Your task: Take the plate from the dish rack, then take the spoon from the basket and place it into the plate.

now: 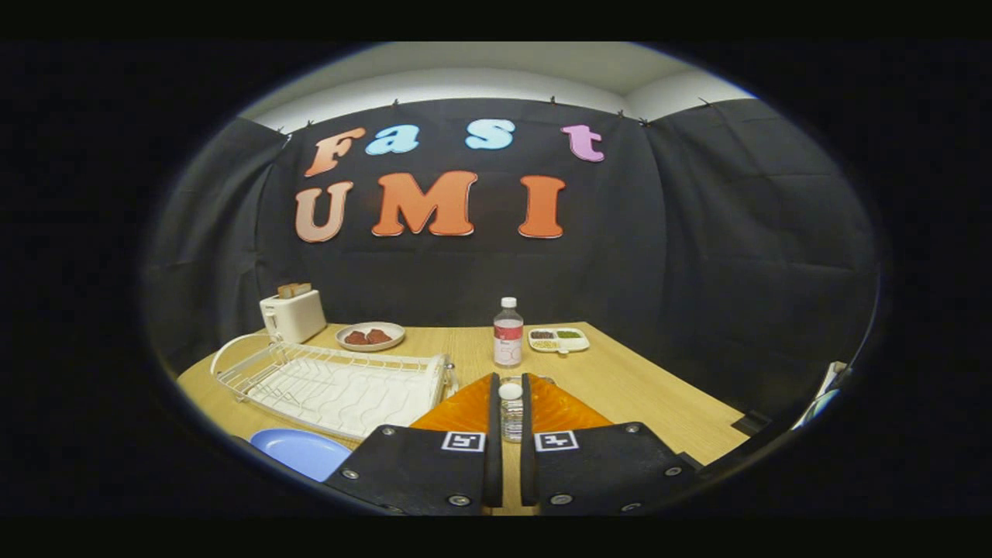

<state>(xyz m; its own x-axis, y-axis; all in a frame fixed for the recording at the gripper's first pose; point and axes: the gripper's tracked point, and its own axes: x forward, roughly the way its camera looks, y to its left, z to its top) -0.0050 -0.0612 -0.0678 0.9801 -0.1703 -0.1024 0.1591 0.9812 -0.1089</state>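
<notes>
We see the blue plate (301, 452) lying flat on the wooden table (620, 380), out of the dish rack (333, 384) and just in front of the rack's near edge, to the left of the gripper (511, 403). The plate is plain, round and pale blue, and nothing lies on it.

Our gripper's fingers stand close together, with only a narrow gap left between them. We see a small clear bottle with a white cap (511, 415) through that gap; whether it is pinched or merely stands behind the fingers we cannot tell. No spoon is visible to us.

The white wire dish rack holds nothing. Behind the rack's far end stands a white toaster (293, 315) with bread in its slots. To the right of the toaster, beyond the rack, is a small plate with reddish-brown food (370, 336). Farther right of the rack stands a taller clear bottle (508, 333) with a white cap and a reddish label; its writing is too small for us to read. Just right of that bottle lies a white divided tray (558, 339) with dark, green and yellowish fillings.
</notes>
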